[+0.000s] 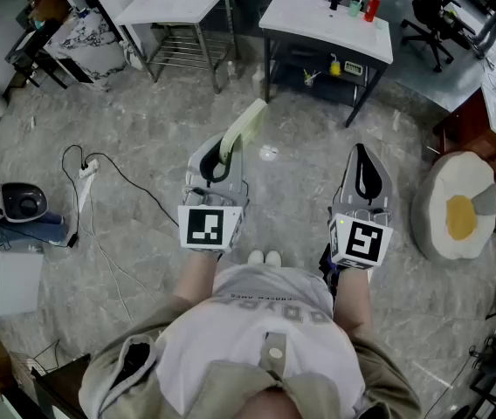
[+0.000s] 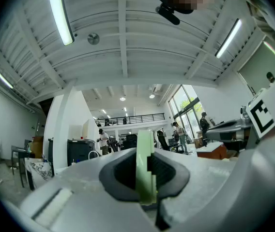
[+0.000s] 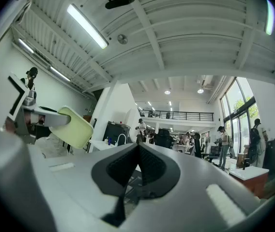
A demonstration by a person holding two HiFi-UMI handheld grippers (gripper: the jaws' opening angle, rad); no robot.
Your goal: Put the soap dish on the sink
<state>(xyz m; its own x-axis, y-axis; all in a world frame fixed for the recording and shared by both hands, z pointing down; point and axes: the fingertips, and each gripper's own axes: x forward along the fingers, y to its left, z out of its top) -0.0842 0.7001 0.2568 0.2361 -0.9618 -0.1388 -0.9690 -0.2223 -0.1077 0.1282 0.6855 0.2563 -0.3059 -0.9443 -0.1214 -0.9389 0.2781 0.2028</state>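
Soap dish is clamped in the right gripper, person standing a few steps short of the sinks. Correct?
Wrong gripper. The soap dish is clamped in the left gripper, edge-on between its jaws, as the left gripper view shows. The right gripper is shut on nothing. The rest holds: the person stands a few steps short of the sinks.

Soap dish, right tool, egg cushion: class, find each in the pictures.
soap dish [image 1: 244,127]: head view, middle of its green body.
right tool [image 1: 361,152]: head view, tip of its shut jaws.
egg cushion [image 1: 460,217]: head view, its yellow yolk.
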